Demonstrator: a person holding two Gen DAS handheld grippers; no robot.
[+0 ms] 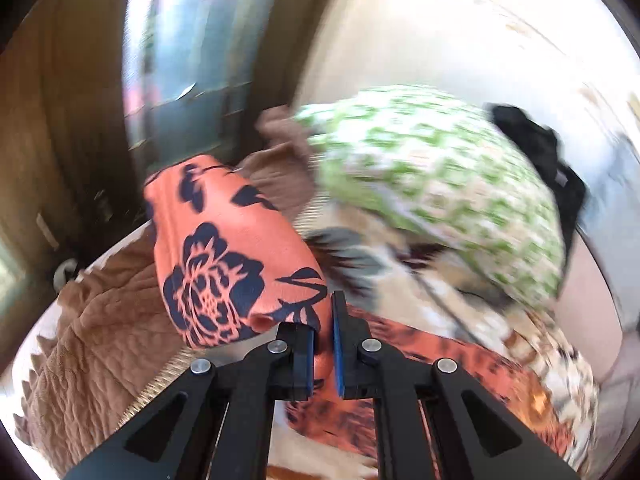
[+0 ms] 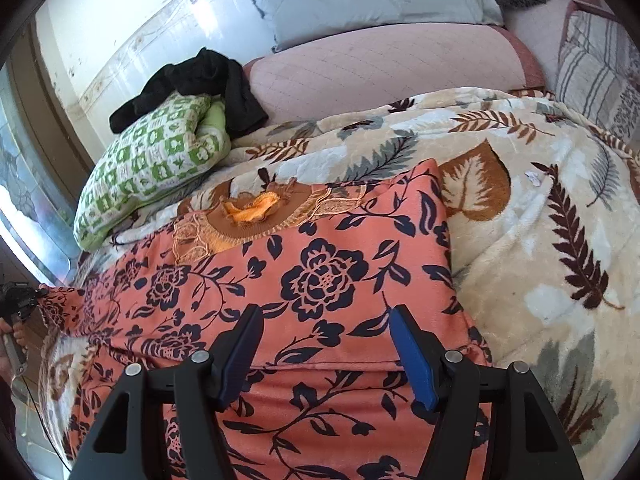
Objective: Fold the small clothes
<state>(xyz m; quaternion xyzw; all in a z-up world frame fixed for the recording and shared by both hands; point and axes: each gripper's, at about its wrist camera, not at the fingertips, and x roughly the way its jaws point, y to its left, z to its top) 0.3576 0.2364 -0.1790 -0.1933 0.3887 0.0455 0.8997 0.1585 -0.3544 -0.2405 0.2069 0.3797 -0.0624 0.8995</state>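
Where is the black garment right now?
In the right wrist view, upper left: the black garment is draped over the green-and-white pillow, against the pink headboard.

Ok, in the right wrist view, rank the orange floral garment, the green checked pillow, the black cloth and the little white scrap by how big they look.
1. Orange floral garment, though it lies nearest the camera, which inflates it
2. Green checked pillow
3. Black cloth
4. Little white scrap

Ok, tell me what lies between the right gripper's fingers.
Only the orange floral garment: the right gripper hangs open over it, jaws wide apart, nothing else in the gap. The right wrist view shows this.
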